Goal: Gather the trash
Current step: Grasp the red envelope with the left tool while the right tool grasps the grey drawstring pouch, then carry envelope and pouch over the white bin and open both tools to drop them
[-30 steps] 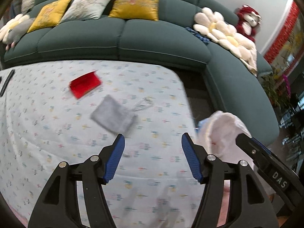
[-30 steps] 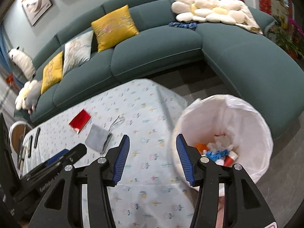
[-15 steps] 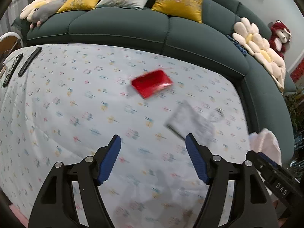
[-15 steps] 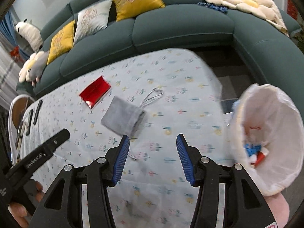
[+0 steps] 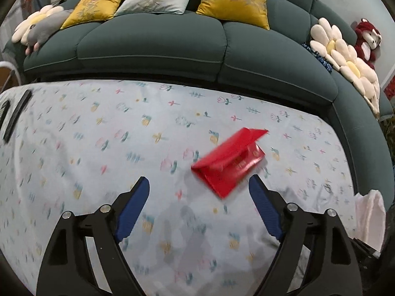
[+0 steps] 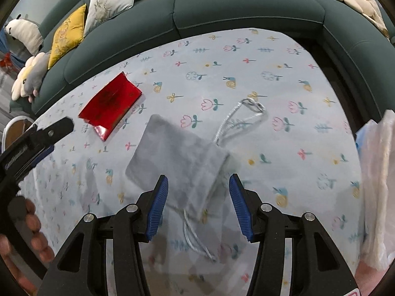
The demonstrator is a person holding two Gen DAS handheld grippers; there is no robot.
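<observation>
A red envelope lies on the flowered tablecloth, just ahead of my open, empty left gripper and toward its right finger. It also shows in the right wrist view. A grey drawstring pouch with silver cords lies just ahead of my open, empty right gripper, its near edge between the fingertips. The white-lined trash bin stands at the table's right edge and shows in the left wrist view. The left gripper's body shows at the left of the right wrist view.
A dark green sofa with yellow and grey cushions curves behind and right of the table. Two black remotes lie at the table's far left. Flower cushions and a red plush sit on the sofa's right.
Both grippers have moved left and down toward the table: the left from near the pouch to the red envelope, the right from over the bin to the grey pouch. Both stay open.
</observation>
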